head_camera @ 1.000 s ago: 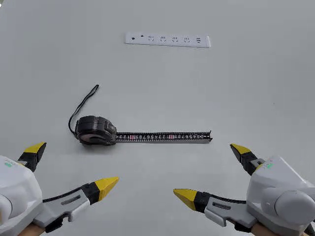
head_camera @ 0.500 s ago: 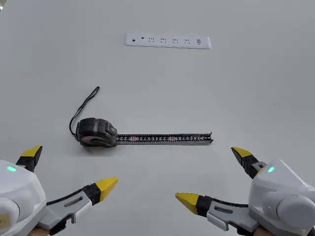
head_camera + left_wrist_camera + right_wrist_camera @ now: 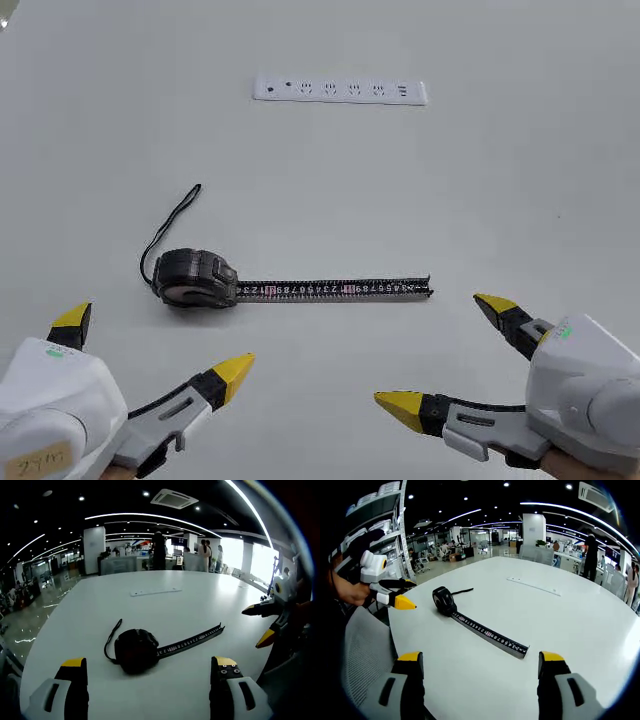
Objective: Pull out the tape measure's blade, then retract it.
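The left gripper (image 3: 155,343) and the right gripper (image 3: 443,350) hover above the white table (image 3: 520,180), jaws spread wide, grasping nothing. Just beyond them lies the tape measure (image 3: 193,278), its blade (image 3: 335,290) extended flat rightward. A power strip (image 3: 340,90) sits well behind it.

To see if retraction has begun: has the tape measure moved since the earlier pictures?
No. The tape measure keeps its place relative to the power strip; both shifted slightly down the head view together, so the camera moved.
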### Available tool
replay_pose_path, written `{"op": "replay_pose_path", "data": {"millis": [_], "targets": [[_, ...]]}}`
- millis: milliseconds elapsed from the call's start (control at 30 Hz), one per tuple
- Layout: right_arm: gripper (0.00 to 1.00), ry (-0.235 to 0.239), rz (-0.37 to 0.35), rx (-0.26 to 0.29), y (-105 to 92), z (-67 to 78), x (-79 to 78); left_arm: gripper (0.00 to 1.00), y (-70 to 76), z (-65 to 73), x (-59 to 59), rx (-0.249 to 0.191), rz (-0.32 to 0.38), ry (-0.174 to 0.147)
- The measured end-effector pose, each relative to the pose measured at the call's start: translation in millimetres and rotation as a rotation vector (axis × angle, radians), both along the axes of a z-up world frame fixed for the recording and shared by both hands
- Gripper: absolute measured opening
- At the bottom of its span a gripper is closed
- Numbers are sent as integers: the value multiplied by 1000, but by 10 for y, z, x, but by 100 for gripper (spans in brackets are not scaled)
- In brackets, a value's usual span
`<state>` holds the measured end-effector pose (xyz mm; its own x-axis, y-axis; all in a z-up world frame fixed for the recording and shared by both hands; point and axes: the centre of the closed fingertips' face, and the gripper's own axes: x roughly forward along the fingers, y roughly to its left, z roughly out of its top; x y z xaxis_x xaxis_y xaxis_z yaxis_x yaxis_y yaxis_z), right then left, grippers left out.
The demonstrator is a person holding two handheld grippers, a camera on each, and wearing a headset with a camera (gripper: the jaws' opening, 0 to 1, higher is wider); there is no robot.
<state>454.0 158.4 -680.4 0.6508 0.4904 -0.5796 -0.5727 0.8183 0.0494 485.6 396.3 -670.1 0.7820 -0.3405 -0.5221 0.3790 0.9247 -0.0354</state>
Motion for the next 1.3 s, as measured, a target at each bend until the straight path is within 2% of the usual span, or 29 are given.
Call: {"op": "replay_pose_path", "data": {"millis": [67, 100, 167, 267, 333, 467, 567, 667, 800, 933, 1000, 1167, 1300], "targets": [[96, 1, 8, -1, -22, -3, 12, 100, -4, 3, 17, 9, 11, -9], [96, -1, 74, 24, -72, -10, 70, 100, -19, 2, 106, 6, 62, -27], [94, -1, 97, 17, -97, -25, 83, 100, -18, -29, 127, -4, 85, -16], [91, -4, 165, 11, -128, -48, 98, 100, -14, -92, 160, 7, 105, -12], [90, -6, 188, -10, -175, -75, 121, 100, -13, -101, 184, 9, 113, -15], [85, -8, 279, -28, -223, -103, 160, 100, -11, -126, 254, 19, 133, -20], [82, -5, 314, -51, -279, -137, 217, 100, -23, -143, 307, 20, 145, -21], [78, -1, 365, -54, -293, -169, 251, 100, -33, -160, 361, 18, 160, -23], [76, -6, 426, -70, -305, -221, 321, 100, -26, -225, 418, 20, 190, -11], [70, 11, 496, -91, -308, -293, 357, 100, -36, -286, 478, 15, 213, 3], [68, 24, 510, -97, -303, -319, 380, 100, -41, -306, 499, 14, 221, 11], [61, 16, 538, -115, -298, -338, 409, 99, -49, -322, 522, 18, 226, 11], [54, 8, 592, -138, -280, -365, 487, 98, -60, -383, 583, 26, 238, 19]]}}
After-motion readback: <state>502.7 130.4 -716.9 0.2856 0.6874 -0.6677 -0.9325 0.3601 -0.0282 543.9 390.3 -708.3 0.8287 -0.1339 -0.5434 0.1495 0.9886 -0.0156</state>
